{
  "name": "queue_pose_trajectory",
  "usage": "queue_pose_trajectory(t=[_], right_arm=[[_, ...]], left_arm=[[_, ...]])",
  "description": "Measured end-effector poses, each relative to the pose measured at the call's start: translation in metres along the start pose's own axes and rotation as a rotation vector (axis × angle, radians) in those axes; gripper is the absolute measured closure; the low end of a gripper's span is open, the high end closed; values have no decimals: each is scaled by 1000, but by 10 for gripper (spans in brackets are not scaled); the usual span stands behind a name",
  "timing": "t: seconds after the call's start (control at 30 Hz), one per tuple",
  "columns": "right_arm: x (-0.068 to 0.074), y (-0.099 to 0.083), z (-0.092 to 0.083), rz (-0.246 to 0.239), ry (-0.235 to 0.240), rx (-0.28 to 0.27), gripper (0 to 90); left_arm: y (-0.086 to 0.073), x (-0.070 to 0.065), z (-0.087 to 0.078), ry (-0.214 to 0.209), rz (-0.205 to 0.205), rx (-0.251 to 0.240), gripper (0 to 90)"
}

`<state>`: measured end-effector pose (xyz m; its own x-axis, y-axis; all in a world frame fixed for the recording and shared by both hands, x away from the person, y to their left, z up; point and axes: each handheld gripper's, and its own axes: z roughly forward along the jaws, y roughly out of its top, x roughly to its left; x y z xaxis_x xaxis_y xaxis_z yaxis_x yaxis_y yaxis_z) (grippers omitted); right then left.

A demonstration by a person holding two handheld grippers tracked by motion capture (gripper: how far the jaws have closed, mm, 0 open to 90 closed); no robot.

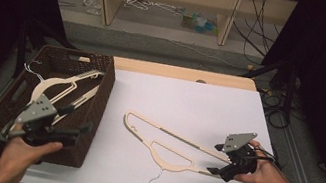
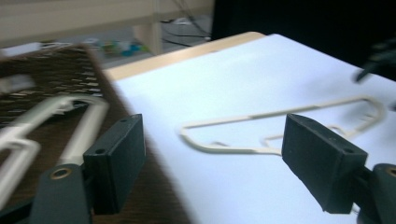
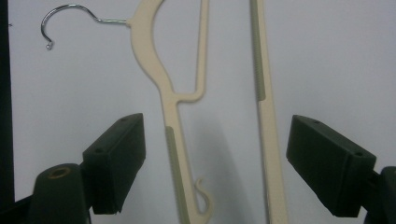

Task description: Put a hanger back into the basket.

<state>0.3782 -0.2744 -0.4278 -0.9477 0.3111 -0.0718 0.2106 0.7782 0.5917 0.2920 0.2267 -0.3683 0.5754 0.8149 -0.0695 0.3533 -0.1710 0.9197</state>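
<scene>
Low over the table, the right gripper [image 1: 221, 158] straddles the hanger [image 1: 166, 145] end, fingers apart, unclamped.

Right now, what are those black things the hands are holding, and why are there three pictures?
A person holds grabbing tongs, one in each hand. One picture looks down from above. The other two come from little cameras riding on each tool. On the white table lies a cream hanger. The right tongs are open with the hanger's end between them, not squeezed. The left tongs are open and empty, over a brown basket that holds another hanger.
</scene>
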Motion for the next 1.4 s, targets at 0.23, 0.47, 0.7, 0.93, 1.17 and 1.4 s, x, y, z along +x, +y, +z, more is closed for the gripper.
queue_pose_trajectory(t=[0.23,0.47,0.7,0.93,1.17,1.4], right_arm=[[0,-2,1,12,-7,5,207],[-1,-1,4,9,-7,7,211],[-1,-2,10,5,-5,32,219],[5,0,19,-30,42,66,309],[14,0,38,-65,113,162,447],[14,0,45,-49,124,198,523]], left_arm=[[-20,-36,13,-40,43,12,216],[-44,-63,26,-107,76,35,192],[-62,-69,39,-124,78,53,192],[-71,-66,44,-113,98,83,192],[-72,-64,46,-120,96,91,193],[-74,-65,48,-134,96,100,196]])
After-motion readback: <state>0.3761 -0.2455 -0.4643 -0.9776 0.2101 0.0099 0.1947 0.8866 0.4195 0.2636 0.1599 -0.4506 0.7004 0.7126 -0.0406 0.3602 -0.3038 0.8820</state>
